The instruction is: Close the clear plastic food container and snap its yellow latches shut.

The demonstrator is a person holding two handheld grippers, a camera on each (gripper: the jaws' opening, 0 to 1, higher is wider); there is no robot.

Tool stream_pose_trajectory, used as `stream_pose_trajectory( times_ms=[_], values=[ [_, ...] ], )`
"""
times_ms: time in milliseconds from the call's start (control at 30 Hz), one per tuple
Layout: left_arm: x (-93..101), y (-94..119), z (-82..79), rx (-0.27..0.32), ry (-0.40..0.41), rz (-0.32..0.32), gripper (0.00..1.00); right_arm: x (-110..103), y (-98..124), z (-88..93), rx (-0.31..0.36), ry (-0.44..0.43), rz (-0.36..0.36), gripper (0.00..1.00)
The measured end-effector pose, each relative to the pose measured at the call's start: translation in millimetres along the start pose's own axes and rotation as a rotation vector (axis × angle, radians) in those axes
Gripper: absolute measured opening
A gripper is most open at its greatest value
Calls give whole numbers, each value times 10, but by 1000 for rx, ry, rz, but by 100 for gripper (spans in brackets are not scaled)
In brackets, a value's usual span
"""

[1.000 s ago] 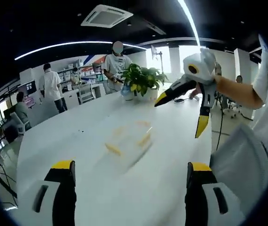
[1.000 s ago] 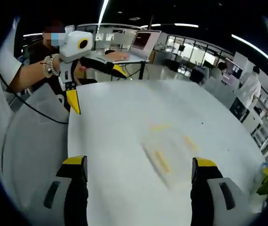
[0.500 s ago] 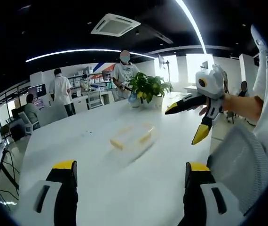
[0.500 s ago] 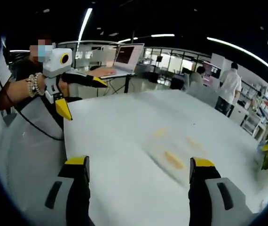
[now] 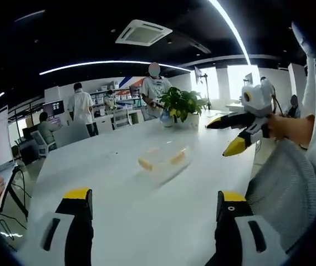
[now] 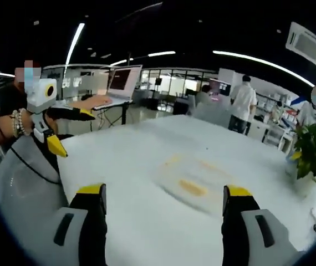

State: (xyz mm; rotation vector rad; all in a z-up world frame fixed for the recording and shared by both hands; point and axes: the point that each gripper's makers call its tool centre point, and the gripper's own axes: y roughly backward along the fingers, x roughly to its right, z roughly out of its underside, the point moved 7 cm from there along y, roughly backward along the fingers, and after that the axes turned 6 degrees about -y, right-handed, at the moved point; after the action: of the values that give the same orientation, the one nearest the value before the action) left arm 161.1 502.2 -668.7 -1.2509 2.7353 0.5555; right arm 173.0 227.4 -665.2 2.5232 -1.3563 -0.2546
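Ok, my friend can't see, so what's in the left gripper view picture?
A clear food container with yellow latches sits on a big white table, out past the left gripper, whose yellow-tipped jaws are open. The right gripper, also open, hangs at the right, and a potted plant stands at the table's far end.

Open-plan office, dark ceiling. Long curved strip lights (image 5: 108, 62) run overhead; a square ceiling air-conditioning unit (image 5: 143, 32) is set between them. A large white table (image 5: 102, 183) takes up the foreground, surface glossy. At its far end, a potted green plant (image 5: 182, 103). Beyond it, white desks and chairs (image 5: 119, 116), shelving against the back wall, several people standing and one seated. Bright windows (image 5: 241, 75) on the right side wash out. In the right gripper view, a monitor (image 6: 121, 79) stands on a stand near glass partitions (image 6: 169, 88).
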Motion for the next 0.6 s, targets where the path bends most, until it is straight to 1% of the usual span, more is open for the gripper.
stream_pose_trajectory(
  times_ms=[33, 100, 200, 300, 433, 533, 600],
  values=[
    [-1, 1, -4, 7, -2, 1, 90, 6, 20, -8, 16, -32, 11, 83],
    [-12, -4, 12, 3, -7, -3, 90, 28, 29, 14, 21, -48, 24, 83],
    [-9, -19, 43, -4, 0, 4, 91, 58, 4, 91, -19, -59, 35, 82],
    [-11, -30, 54, -4, -1, 2, 91, 60, -23, 117, -31, -73, 30, 81],
    [-22, -35, 77, -13, -1, 4, 91, 24, -52, 142, -52, -44, 25, 80],
    [-25, -29, 78, -4, 9, 8, 92, -10, -71, 173, -76, -19, 17, 81],
    [-34, -28, 84, -4, 13, 4, 92, -10, -69, 167, -73, -15, 15, 80]
  ],
)
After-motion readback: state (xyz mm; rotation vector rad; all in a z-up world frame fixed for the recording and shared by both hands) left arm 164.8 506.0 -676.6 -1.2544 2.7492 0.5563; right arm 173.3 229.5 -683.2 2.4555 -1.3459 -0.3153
